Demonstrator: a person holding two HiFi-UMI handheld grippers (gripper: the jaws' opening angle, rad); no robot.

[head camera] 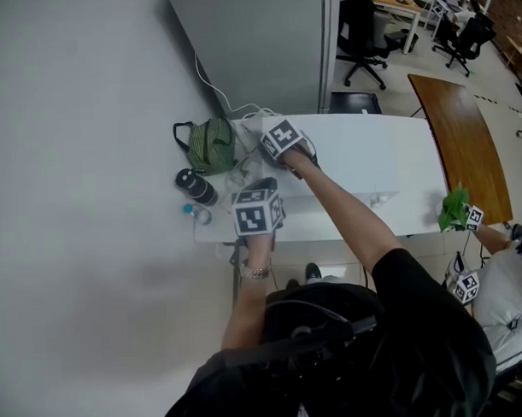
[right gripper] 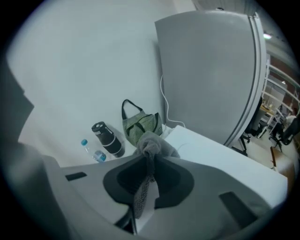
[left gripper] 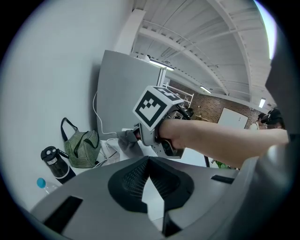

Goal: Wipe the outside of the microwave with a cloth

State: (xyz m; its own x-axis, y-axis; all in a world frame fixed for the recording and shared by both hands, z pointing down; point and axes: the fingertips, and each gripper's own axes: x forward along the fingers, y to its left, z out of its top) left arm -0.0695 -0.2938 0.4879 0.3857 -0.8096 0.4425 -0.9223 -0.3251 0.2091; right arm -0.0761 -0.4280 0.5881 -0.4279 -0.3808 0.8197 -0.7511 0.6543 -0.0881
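While the right claw pinches the cloth, its jaws are closed tight on the fabric. The cloth is grey and soft. It is bunched into a rumpled knot just past the jaw tips, and a thin strip with a waffle-like weave hangs back down between the jaws. It is held just beside the green striped bag, on the side away from the wall, over the near edge of the white worktop.

The left claw has its jaw tips drawn together with nothing between them. It hangs nearer the person than the bag, low over the front of the worktop.

A black bottle lies just beside the bag, and a small clear water bottle with a blue cap lies next to that. Behind the bag, a white cable runs up along a tall grey panel.
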